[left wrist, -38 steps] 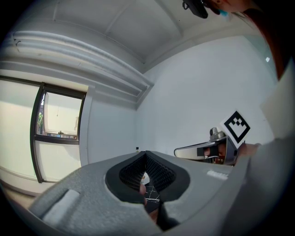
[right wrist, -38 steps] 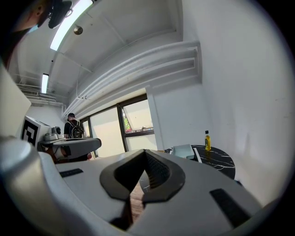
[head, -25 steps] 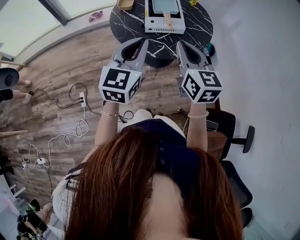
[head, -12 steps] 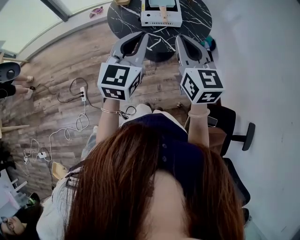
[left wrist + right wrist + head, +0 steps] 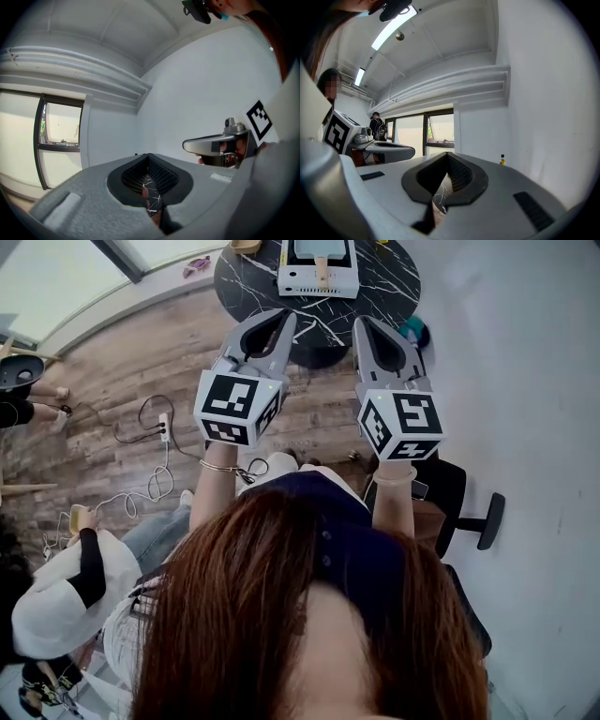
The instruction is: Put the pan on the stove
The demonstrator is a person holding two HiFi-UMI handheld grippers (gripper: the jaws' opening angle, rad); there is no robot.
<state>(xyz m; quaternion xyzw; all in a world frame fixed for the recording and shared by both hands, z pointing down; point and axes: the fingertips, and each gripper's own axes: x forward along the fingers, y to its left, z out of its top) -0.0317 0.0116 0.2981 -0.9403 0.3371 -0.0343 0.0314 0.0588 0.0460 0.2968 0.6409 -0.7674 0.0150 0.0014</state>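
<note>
A white stove (image 5: 317, 279) stands on a round black marble table (image 5: 380, 287) at the top of the head view. A grey-blue pan with a wooden handle (image 5: 322, 266) appears to rest on the stove. My left gripper (image 5: 287, 320) and right gripper (image 5: 361, 325) are held side by side in the air, both pointing level toward the table's near edge. Both are shut with nothing in them. In the left gripper view the left gripper (image 5: 147, 155) has its pads meeting at the tip. The right gripper (image 5: 447, 153) looks the same in the right gripper view.
A black office chair (image 5: 469, 512) stands at the right by the white wall. Cables and a power strip (image 5: 164, 432) lie on the wood floor at the left. A person in white (image 5: 56, 596) crouches at the lower left. A small bottle (image 5: 502, 160) shows far off.
Both grippers and the person have moved toward the table, and the stove has slid up to the view's top edge. A person in white has come into view at the lower left.
</note>
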